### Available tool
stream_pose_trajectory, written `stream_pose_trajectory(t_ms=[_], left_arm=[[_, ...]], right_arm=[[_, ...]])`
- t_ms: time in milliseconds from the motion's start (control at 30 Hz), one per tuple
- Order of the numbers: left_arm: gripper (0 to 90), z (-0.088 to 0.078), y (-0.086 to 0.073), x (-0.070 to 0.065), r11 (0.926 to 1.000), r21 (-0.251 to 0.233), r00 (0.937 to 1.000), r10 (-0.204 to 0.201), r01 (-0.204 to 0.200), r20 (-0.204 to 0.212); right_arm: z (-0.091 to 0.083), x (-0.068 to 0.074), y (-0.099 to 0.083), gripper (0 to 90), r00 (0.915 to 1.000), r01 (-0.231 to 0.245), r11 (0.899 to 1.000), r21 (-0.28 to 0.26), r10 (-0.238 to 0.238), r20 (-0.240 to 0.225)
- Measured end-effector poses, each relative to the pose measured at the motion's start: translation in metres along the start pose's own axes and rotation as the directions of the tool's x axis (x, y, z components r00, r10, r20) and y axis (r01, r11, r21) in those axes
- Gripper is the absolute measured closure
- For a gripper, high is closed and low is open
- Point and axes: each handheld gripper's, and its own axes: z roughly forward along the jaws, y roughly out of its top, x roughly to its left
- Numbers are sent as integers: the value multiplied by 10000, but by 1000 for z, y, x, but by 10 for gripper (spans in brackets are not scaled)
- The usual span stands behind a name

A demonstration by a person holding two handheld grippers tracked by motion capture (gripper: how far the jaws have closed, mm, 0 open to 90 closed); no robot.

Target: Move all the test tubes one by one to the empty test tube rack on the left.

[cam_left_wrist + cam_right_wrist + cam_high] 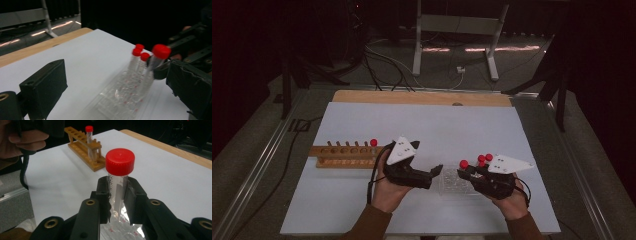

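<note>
A clear tube with a red cap (120,161) stands upright between the jaws of my right gripper (117,192), which is shut on it. From above, that tube (464,163) and the right gripper (463,173) sit over a clear plastic tray (451,186). In the tray stand three more red-capped tubes (138,51). My left gripper (435,173) is open and holds nothing. It points at the tray from the left, its jaws wide apart around the tray (117,97). A wooden rack (344,152) at the left holds one red-capped tube (373,142) at its right end.
The white table sheet (427,125) ends in a wooden strip (422,97) at the far side. A person's hand (22,137) on the left gripper appears at the upper left of the right gripper view. Cables and a metal stand lie on the floor beyond.
</note>
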Motion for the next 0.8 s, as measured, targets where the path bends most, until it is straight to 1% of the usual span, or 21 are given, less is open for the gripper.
stream_pose_trajectory(t_ms=[100, 167, 200, 233, 267, 300, 333, 400, 433, 467, 500, 533, 567, 600, 700, 800], left_arm=[[48, 11, 4, -10, 9998, 110, 9994, 178, -181, 292], [64, 16, 6, -15, 9998, 131, 9991, 163, -168, 403], [78, 18, 8, -17, 9997, 140, 9989, 173, -179, 435], [103, 20, 9, -19, 9998, 116, 9986, 175, -181, 491], [176, 22, 10, -21, 9997, 104, 9982, 204, -210, 569], [176, 23, 11, -23, 9997, 113, 9976, 226, -234, 657], [265, 25, 12, -25, 9995, 147, 9962, 278, -292, 830], [395, 28, 12, -27, 9990, 159, 9935, 399, -418, 1069], [481, 28, 12, -28, 9988, 152, 9908, 442, -466, 1276], [481, 29, 12, -28, 9989, 110, 9888, 442, -462, 1424], [614, 29, 11, -29, 9989, 74, 9883, 443, -459, 1457], [614, 28, 11, -28, 9992, 26, 9868, 392, -401, 1573], [667, 28, 12, -28, 9993, 23, 9857, 365, -374, 1646], [694, 29, 12, -27, 9993, 82, 9852, 335, -354, 1678], [697, 29, 12, -26, 9994, 137, 9849, 297, -325, 1704], [707, 27, 12, -27, 9992, 99, 9855, 362, -384, 1655]], right_arm=[[2, 2, 2, 749, 10000, 10, 10000, 45, -10, 83], [2, 3, 2, 749, 10000, -59, 10000, -21, 59, -32], [2, 4, 3, 749, 10000, -40, 10000, -33, 40, -14], [2, 5, 3, 749, 10000, 2, 10000, -36, -2, -36], [3, 7, 5, 749, 9999, 35, 10000, -41, -36, -107], [3, 7, 5, 749, 9999, 35, 10000, -41, -36, -107], [4, 10, 6, 749, 9997, 97, 9999, -45, -98, -225], [5, 11, 7, 749, 9995, 128, 9999, -50, -130, -278], [5, 12, 8, 749, 9995, 144, 9999, -44, -145, -291], [5, 12, 8, 749, 9995, 144, 9999, -44, -145, -291], [5, 12, 7, 749, 9994, 149, 9999, -44, -150, -314], [5, 12, 7, 749, 9994, 149, 9999, -44, -150, -314], [5, 12, 7, 749, 9994, 149, 9999, -47, -151, -318], [5, 12, 7, 749, 9994, 130, 9999, -54, -132, -332], [6, 12, 7, 749, 9994, 104, 9999, -34, -105, -338], [5, 12, 8, 747, 9992, 118, 9999, -74, -120, -368]])
